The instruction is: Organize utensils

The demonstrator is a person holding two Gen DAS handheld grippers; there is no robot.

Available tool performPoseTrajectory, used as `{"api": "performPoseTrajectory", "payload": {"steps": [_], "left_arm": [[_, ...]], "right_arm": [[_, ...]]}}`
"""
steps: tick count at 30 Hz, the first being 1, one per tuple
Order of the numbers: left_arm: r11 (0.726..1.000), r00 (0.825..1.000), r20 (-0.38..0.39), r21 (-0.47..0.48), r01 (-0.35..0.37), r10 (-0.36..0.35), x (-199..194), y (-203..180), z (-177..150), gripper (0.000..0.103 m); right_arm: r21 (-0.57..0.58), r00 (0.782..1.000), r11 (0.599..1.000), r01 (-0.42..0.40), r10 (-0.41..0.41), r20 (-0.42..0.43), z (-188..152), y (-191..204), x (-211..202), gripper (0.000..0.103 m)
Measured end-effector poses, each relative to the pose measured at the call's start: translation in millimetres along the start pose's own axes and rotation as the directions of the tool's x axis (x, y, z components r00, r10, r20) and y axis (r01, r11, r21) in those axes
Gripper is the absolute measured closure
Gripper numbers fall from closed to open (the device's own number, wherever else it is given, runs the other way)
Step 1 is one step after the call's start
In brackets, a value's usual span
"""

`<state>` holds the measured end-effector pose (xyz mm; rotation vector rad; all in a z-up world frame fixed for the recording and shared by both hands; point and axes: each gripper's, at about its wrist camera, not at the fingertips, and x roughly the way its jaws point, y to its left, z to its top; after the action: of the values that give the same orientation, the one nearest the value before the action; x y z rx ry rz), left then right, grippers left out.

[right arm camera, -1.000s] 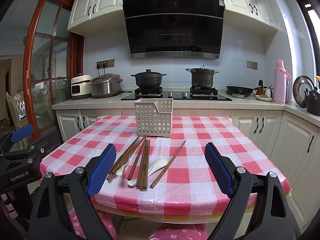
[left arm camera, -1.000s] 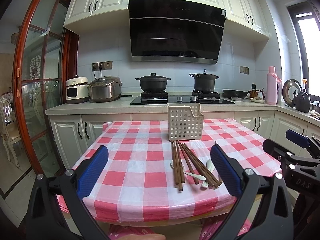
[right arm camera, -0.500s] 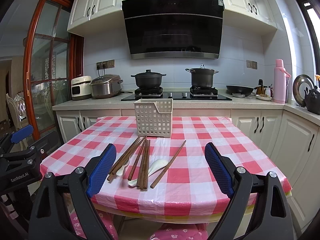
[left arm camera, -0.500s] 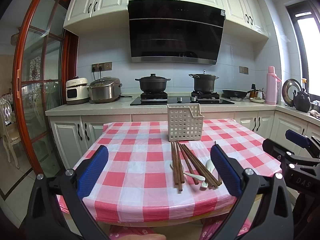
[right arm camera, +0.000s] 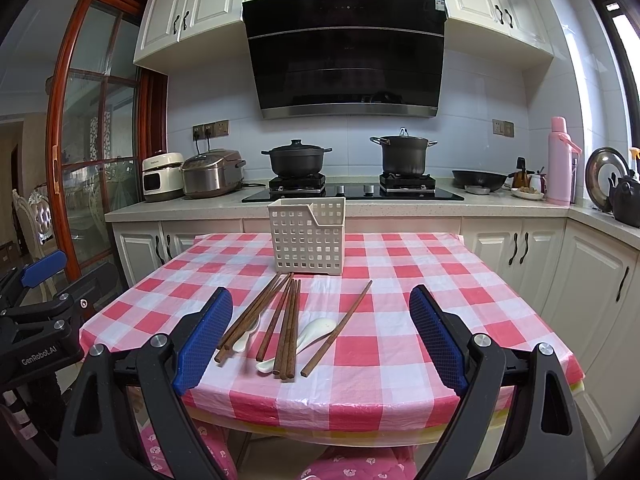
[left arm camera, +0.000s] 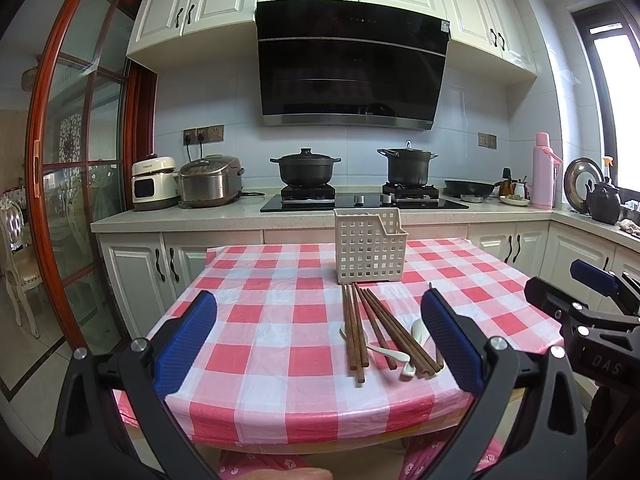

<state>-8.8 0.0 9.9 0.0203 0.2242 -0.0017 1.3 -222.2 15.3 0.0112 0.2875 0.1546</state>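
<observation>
Right gripper point(right arm camera: 320, 334), jaws gaping wide, is facing chopsticks point(right arm camera: 286, 328) lying at 12 o'clock, long axes pointing toward basket point(right arm camera: 306, 236); left gripper point(left arm camera: 320, 344), likewise wide, is sitting farther left

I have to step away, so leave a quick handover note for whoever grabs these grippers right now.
Left gripper: open, holds nothing, short of the table's near edge.
Right gripper: open, holds nothing, also at the near edge.
Chopsticks and two white spoons lie loose on the checked tablecloth, in front of the white basket.
Done: nothing visibly sorted yet.
Left: likely move every utensil into the basket.
</observation>
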Motion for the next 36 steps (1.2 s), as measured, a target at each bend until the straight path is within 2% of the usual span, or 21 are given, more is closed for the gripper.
{"api": "performPoseTrajectory", "payload": {"steps": [28,36], "left_arm": [[1.0,1.0,0.0,0.001,0.0,0.0,0.1,-0.3,0.3,0.004],[1.0,0.999,-0.036,-0.011,-0.008,0.007,8.7,4.5,-1.0,0.004]], "right_arm": [[0.005,1.0,1.0,0.001,-0.001,-0.001,-0.2,-0.8,0.2,0.019],[0.039,0.999,0.999,0.02,-0.019,-0.031,-0.4,-4.9,9.4,0.019]]}}
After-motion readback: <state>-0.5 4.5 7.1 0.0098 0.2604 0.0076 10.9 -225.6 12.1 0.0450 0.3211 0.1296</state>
